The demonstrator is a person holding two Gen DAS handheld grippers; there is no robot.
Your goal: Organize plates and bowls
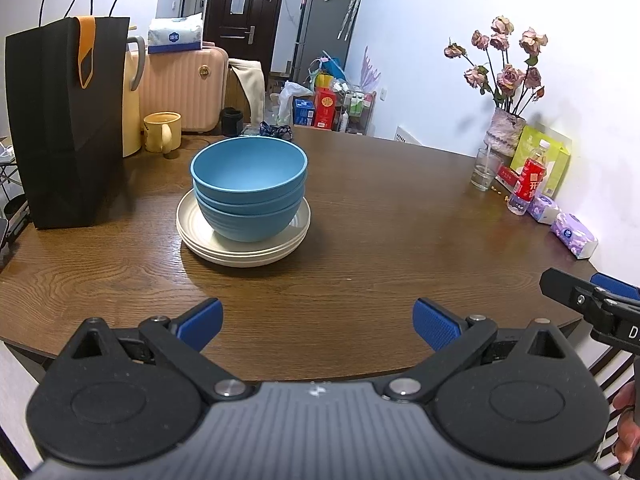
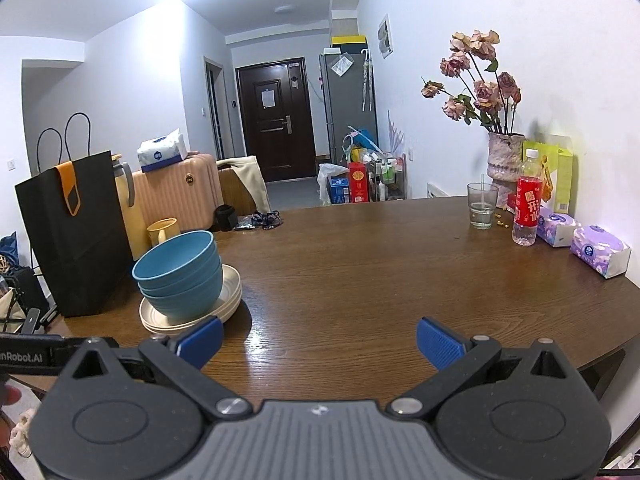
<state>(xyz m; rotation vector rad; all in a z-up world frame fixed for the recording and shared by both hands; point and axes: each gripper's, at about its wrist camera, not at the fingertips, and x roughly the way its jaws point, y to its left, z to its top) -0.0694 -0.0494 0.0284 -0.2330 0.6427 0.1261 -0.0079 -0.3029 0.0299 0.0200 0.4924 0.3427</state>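
A stack of blue bowls (image 1: 249, 188) (image 2: 180, 276) sits nested on a stack of cream plates (image 1: 200, 236) (image 2: 232, 292) on the brown wooden table (image 1: 380, 240) (image 2: 360, 272). My left gripper (image 1: 318, 326) is open above the table's near edge, well short of the stack, with nothing between its blue pads. My right gripper (image 2: 320, 344) is open too and empty, to the right of the stack, its left pad in front of the plates' rim. The right gripper's tip (image 1: 592, 300) also shows at the right edge of the left wrist view.
A black paper bag (image 1: 68, 120) (image 2: 76, 236) stands just left of the stack, with a yellow mug (image 1: 162, 132) (image 2: 162, 230) behind. At the far right are a glass (image 1: 485, 170) (image 2: 482, 206), a red-labelled bottle (image 1: 528, 184) (image 2: 528, 204), a flower vase (image 1: 505, 132) (image 2: 505, 160) and tissue packs (image 1: 574, 236) (image 2: 600, 250).
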